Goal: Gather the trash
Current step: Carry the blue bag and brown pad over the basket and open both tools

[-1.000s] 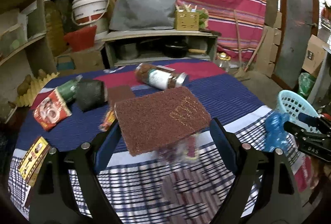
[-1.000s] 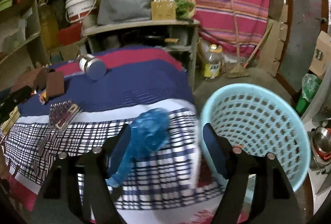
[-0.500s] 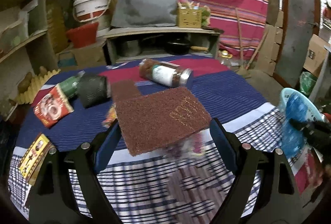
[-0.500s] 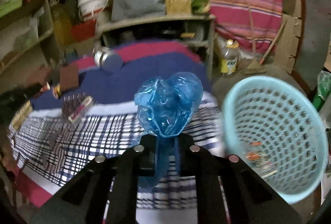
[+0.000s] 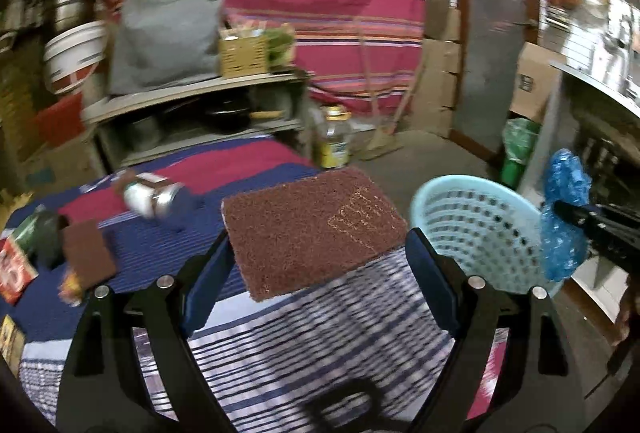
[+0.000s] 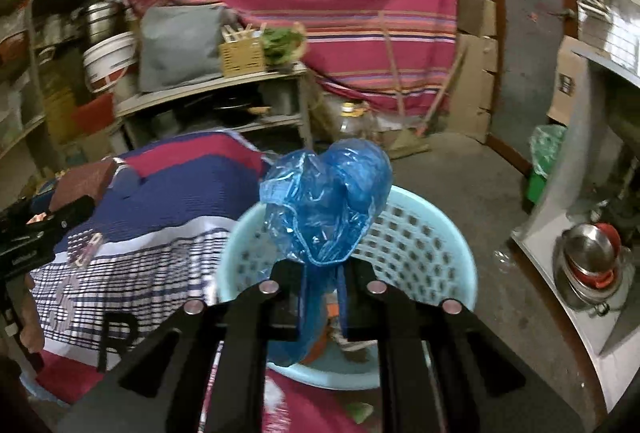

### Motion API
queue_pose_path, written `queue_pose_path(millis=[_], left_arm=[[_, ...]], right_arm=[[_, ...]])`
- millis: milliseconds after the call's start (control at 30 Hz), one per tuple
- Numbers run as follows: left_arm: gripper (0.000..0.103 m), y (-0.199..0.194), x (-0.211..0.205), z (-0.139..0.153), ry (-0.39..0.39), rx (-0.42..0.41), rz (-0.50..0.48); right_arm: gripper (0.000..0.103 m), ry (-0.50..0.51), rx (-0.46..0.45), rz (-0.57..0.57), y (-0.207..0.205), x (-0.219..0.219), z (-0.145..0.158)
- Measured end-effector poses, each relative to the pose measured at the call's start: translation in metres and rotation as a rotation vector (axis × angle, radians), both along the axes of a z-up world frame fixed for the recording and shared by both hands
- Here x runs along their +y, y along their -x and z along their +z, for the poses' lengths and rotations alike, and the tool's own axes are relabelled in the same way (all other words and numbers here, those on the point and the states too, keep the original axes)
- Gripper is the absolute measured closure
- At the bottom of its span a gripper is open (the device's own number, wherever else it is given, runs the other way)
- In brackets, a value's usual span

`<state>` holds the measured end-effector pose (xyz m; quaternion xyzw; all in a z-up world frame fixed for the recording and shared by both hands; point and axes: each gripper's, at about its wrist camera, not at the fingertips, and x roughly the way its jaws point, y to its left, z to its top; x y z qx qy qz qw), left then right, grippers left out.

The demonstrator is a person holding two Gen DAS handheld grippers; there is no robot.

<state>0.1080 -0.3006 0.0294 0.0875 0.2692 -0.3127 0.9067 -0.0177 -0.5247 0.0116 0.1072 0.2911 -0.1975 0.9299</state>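
Both my claws carry trash beside the basket.

My left claw [image 5: 316,265] stands wide with a brown scouring pad [image 5: 310,231] spanning its jaws, gripped by the edges and lifted clear of the striped surface [image 5: 304,329]. Left of it on the surface lie a red packet [image 5: 12,273], a smaller brown pad [image 5: 88,257] and a jar [image 5: 154,195] on its side, all blurred. To the right stands the pale blue basket [image 6: 440,253], just off the surface edge on the floor. My right claw [image 6: 322,291] has just been closing and is clenched on the neck of a crumpled blue bag [image 6: 326,205], which bulges above the jaws and hangs over the basket's near rim. Scraps already lie in the basket's bottom.
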Motion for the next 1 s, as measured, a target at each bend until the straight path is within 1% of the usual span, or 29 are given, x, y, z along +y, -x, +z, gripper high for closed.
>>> queue_pose_path(millis=[167,300,500,600,667,700,800,900,1000], left_arm=[[0.02,0.015,-0.05,-0.008,-0.009,0.0,-0.082],[0.02,0.016,-0.079,-0.014,-0.014,0.01,-0.124],[0.02,0.019,-0.12,-0.023,-0.027,0.006,-0.182],[0.019,0.02,-0.134,-0.027,-0.037,0.01,-0.201],[0.018,0.019,-0.14,-0.028,-0.038,0.015,-0.204],[0.014,0.018,-0.141,-0.029,-0.037,0.023,-0.203],[0.011,0.015,-0.141,-0.03,-0.027,0.036,-0.196],[0.011,0.012,-0.133,-0.028,-0.026,0.028,-0.18],[0.009,0.007,-0.119,-0.024,-0.01,0.029,-0.151]], right_arm=[[0.091,-0.01,-0.008,-0.031,0.007,-0.019,-0.007],[0.091,-0.043,-0.026,-0.063,0.013,-0.038,-0.014],[0.091,-0.056,-0.026,-0.09,0.016,-0.054,-0.022],[0.091,-0.057,-0.024,-0.098,0.018,-0.06,-0.024],[0.091,-0.058,-0.025,-0.105,0.019,-0.063,-0.025],[0.091,-0.06,-0.025,-0.108,0.019,-0.065,-0.026],[0.091,-0.065,-0.023,-0.111,0.018,-0.066,-0.028],[0.091,-0.059,-0.014,-0.103,0.015,-0.061,-0.029],[0.091,-0.053,-0.002,-0.087,0.01,-0.056,-0.032]])
